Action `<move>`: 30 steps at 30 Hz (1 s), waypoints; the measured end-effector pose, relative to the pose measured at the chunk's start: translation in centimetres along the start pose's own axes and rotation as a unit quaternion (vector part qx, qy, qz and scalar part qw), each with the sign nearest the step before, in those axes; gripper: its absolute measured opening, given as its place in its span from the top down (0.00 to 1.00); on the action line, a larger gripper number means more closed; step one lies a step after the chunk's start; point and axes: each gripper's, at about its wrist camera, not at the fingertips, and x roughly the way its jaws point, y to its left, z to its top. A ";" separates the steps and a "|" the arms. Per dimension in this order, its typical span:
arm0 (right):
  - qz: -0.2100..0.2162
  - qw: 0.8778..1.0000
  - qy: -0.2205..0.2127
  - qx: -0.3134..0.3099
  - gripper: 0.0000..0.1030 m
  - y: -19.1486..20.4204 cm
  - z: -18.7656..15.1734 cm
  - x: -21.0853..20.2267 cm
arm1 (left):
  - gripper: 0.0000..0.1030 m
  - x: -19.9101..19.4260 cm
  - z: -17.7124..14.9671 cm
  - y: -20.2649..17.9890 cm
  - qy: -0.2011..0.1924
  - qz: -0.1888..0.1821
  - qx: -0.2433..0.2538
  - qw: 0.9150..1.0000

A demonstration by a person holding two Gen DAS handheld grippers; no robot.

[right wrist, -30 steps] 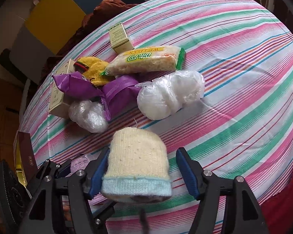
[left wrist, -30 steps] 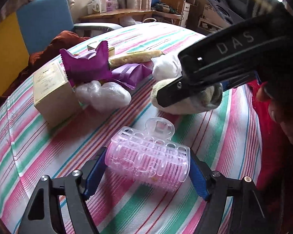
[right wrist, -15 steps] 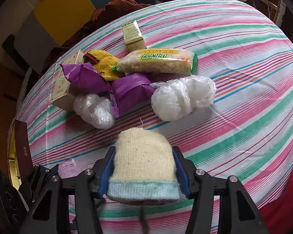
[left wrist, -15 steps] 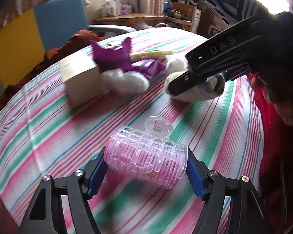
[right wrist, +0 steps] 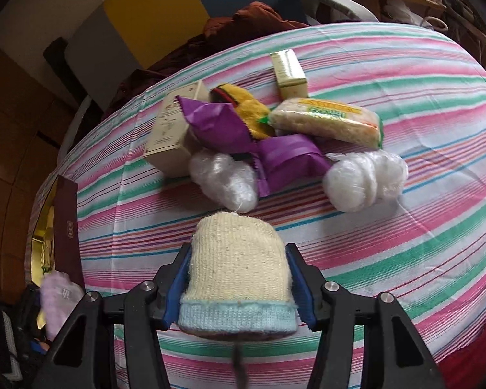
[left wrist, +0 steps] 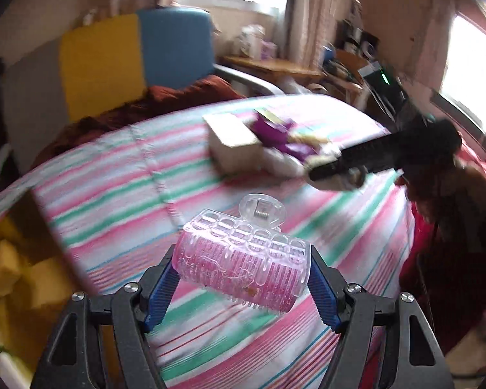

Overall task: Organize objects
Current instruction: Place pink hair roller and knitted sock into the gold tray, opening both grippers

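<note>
Holding two items, none placed yet as far as I can judge. My left claw (left wrist: 241,270) is clamped on the pink hair clip (left wrist: 243,264), lifted off the striped counter (left wrist: 120,194) near its edge. My right claw (right wrist: 239,287) is clamped on the knit cap (right wrist: 238,269), cream body, pale blue cuff, just above the counter. Rest of the pile sits untouched: purple wrappers (right wrist: 243,133), tan box (right wrist: 170,129), noodle pack (right wrist: 327,121), two white plastic bundles (right wrist: 364,176). Clip is translucent, rigid, toothed, with a spring at the hinge. Destination not visible.
</note>
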 end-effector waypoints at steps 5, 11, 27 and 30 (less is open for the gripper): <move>0.020 0.999 -0.013 -0.034 0.45 4.4 -0.2 -1.2 | 0.28 -4.7 -0.5 4.8 -0.039 0.036 -0.053 0.997; 0.084 0.990 -0.015 -0.109 0.45 14.8 -0.4 -0.8 | 0.28 -8.6 -2.6 11.3 -0.060 0.103 -0.125 0.985; 0.140 0.969 0.014 -0.202 0.39 35.8 0.5 7.0 | 0.18 -11.8 -9.0 23.1 -0.043 0.198 -0.269 0.942; 0.131 0.969 0.009 -0.210 0.29 36.4 -0.1 7.1 | 0.18 -12.0 -9.6 22.9 -0.042 0.209 -0.267 0.940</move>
